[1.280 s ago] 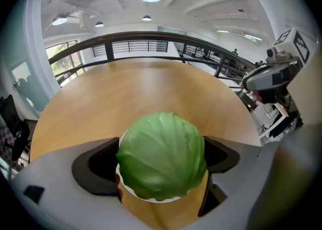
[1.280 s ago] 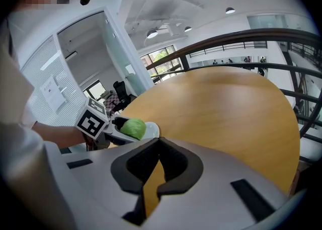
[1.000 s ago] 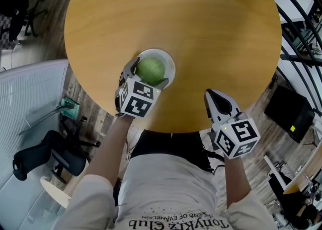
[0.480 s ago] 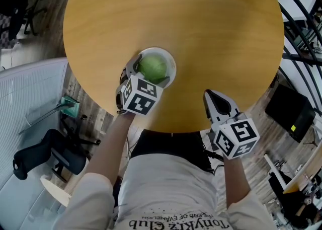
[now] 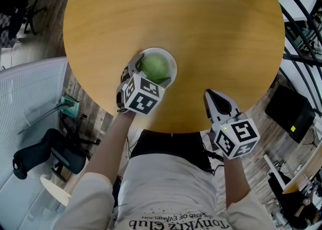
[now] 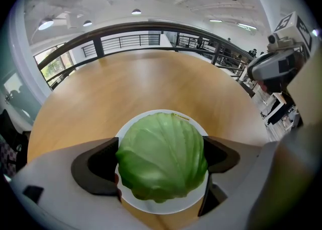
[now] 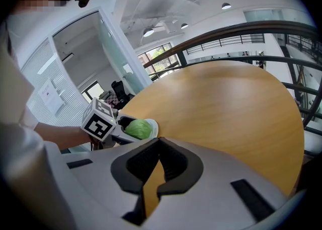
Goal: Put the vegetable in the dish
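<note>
A green cabbage (image 5: 153, 67) sits in a white dish (image 5: 171, 63) left of centre in the head view, near the lower edge of a round wooden table (image 5: 201, 22); the left gripper (image 6: 161, 161) is clamped on the cabbage, with one dark jaw pressed against each side of it, and the dish's white rim shows below and above the leaves in the left gripper view; the cabbage fills most of the dish and hides its floor; the gripper's marker cube (image 5: 143, 95) lies just below the dish, over the table's edge, with a bare forearm (image 5: 108, 146) running down to the lower left of the frame; the right gripper (image 7: 158, 143) is held at the lower right of the table's edge, well apart from the dish, its jaws brought together with the tips touching and nothing between them; in the right gripper view the cabbage, the dish and the left gripper lie at centre left, beyond the closed jaws; a black office chair (image 5: 45, 156) stands on the floor at the lower left of the head view.
</note>
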### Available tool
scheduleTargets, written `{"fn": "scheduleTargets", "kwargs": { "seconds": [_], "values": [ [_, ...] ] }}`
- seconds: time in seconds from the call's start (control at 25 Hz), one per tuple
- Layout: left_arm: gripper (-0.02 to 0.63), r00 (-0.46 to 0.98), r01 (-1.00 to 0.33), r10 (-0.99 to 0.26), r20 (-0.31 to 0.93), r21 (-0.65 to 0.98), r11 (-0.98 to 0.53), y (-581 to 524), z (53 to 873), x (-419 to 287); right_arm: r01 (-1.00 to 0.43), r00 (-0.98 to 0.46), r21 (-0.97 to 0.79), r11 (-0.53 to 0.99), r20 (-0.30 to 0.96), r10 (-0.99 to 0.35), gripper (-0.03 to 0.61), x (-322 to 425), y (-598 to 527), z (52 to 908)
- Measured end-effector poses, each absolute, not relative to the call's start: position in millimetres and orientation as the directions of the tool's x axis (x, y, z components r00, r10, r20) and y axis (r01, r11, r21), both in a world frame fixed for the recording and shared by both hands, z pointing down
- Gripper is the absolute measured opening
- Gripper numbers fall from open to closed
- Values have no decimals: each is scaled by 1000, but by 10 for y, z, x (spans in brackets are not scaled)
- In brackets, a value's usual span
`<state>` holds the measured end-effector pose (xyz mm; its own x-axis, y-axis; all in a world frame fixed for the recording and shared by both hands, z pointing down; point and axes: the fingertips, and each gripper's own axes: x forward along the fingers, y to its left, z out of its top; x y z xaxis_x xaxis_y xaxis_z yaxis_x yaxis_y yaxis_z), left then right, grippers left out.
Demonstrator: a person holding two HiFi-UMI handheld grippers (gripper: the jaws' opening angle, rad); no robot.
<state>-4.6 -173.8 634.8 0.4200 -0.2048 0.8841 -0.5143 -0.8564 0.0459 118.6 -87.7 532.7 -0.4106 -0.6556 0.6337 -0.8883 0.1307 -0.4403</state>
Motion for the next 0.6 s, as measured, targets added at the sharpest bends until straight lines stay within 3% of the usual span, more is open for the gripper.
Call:
{"fn": "scheduleTargets", "kwargs": {
  "seconds": [0.6],
  "values": [
    [499,425,-498,-222,878,22,-867,-1740,6334,-55,-884,-417,-448,136,622,-663,15,1130,-928,5292]
  ]
}}
